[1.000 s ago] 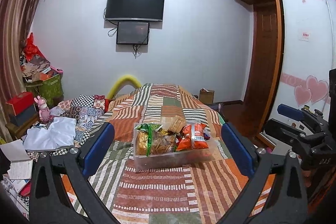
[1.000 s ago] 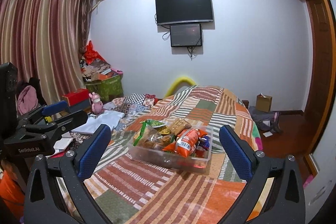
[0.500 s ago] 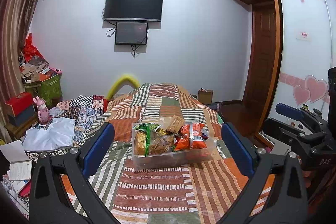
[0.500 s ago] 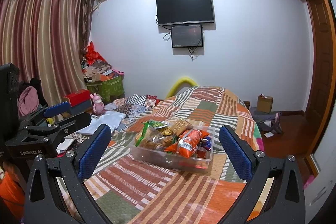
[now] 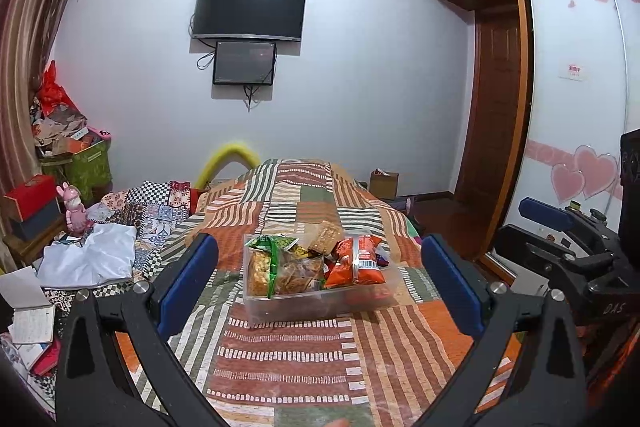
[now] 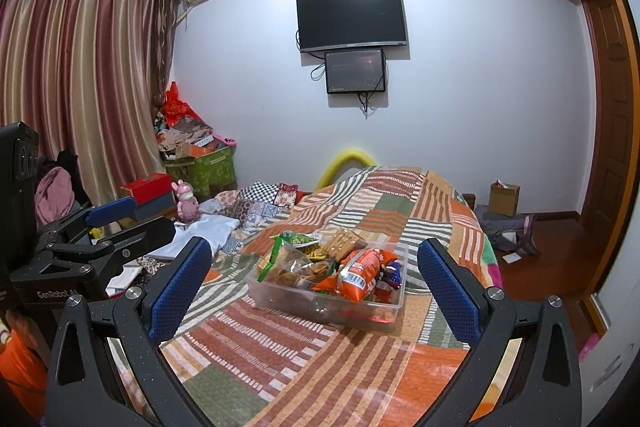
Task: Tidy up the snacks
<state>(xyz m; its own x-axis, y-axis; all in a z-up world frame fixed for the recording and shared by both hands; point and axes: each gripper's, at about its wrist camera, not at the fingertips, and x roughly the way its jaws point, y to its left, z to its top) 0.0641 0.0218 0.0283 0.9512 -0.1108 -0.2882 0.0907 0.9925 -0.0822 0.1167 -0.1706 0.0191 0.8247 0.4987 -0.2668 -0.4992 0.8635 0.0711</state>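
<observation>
Clear bin [image 5: 320, 301] of snack bags [image 5: 354, 259] at 12 o'clock on bed [image 5: 288, 355]. Left gripper [image 5: 320, 281], right gripper [image 6: 314, 277]: jaws wide apart, empty, framing bin, likely for approach.

**Snack bin on the bed**

A clear plastic bin [image 6: 376, 309] of snack packets sits on the patchwork bedspread [image 6: 360, 359]. The right gripper [image 6: 316, 291] hangs wide apart before it, empty; the left gripper [image 6: 120, 227] shows alongside.
</observation>
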